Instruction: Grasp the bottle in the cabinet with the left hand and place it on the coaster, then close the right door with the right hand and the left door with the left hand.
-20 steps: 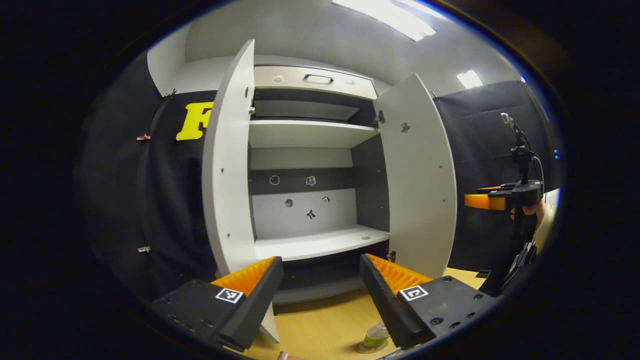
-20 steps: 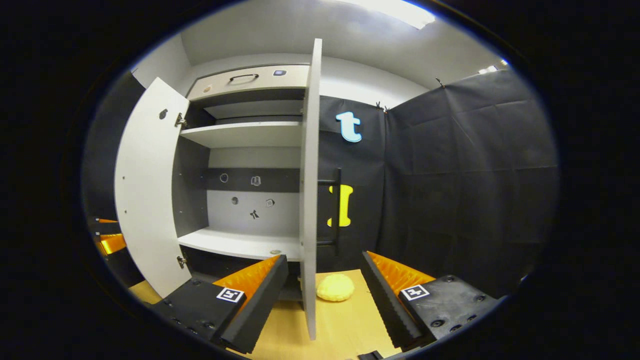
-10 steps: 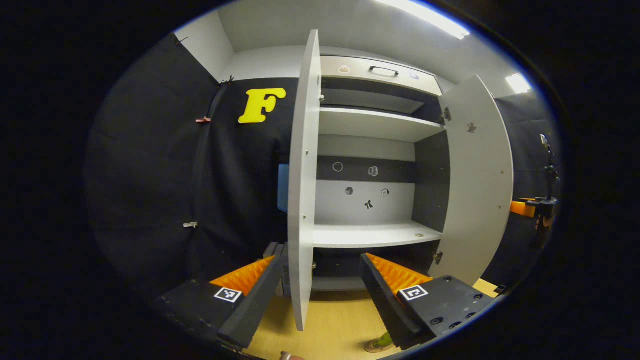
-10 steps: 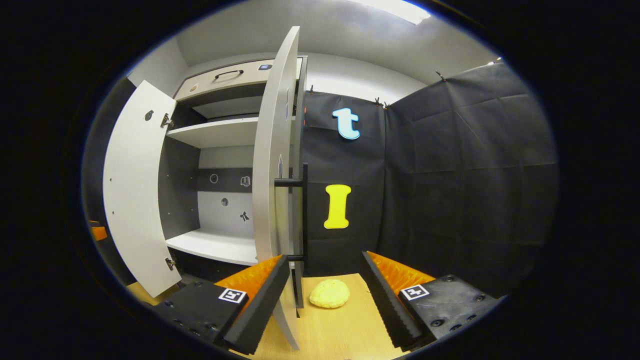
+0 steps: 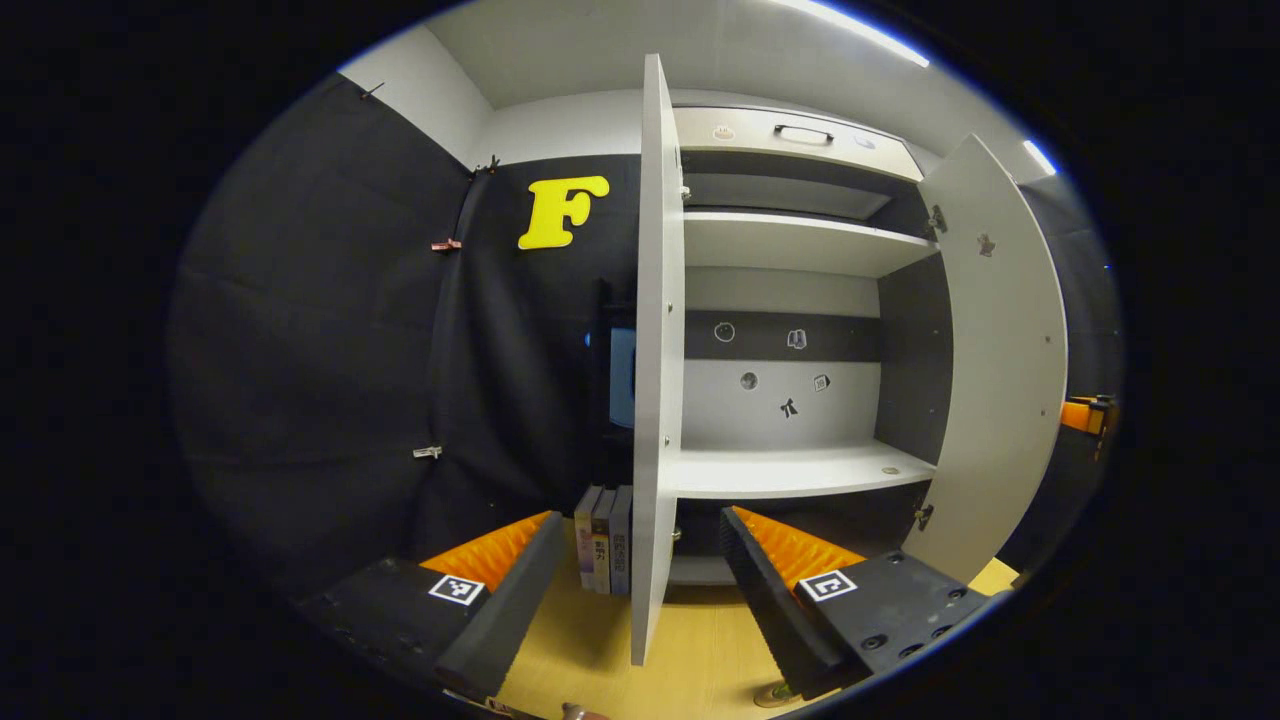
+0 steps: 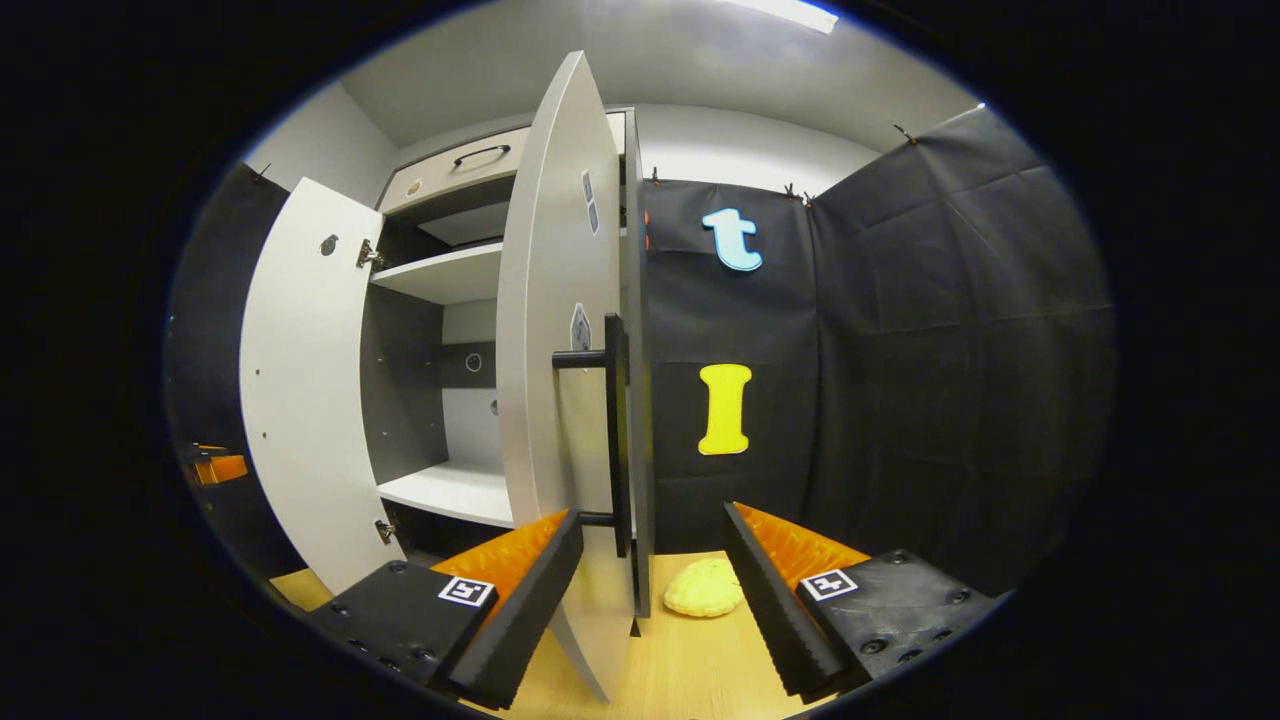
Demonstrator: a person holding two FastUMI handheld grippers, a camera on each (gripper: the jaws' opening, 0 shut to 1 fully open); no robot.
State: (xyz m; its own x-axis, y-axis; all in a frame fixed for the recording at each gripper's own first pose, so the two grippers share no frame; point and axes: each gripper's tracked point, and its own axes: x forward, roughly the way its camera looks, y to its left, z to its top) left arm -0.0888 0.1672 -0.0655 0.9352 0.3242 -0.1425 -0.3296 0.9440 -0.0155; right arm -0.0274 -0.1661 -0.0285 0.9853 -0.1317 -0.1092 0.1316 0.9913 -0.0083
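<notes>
- The right tool (image 6: 650, 590), held wide and empty, is best set against the right door (image 6: 560, 400) outer face beside its handle (image 6: 617, 440), then pushed shut.
- The left tool (image 5: 635, 590), also wide, brackets the left door (image 5: 655, 380) edge.
- The coaster (image 5: 770, 695) lies on the tabletop (image 5: 590, 650); the bottle cannot be made out.

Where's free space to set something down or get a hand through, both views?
Free: the lower shelf, bare except a small disc near its right end; the upper shelf; tabletop between the left door and right door. Crowded: books left of the left door; a yellow lump sits beside the right door's handle.
</notes>
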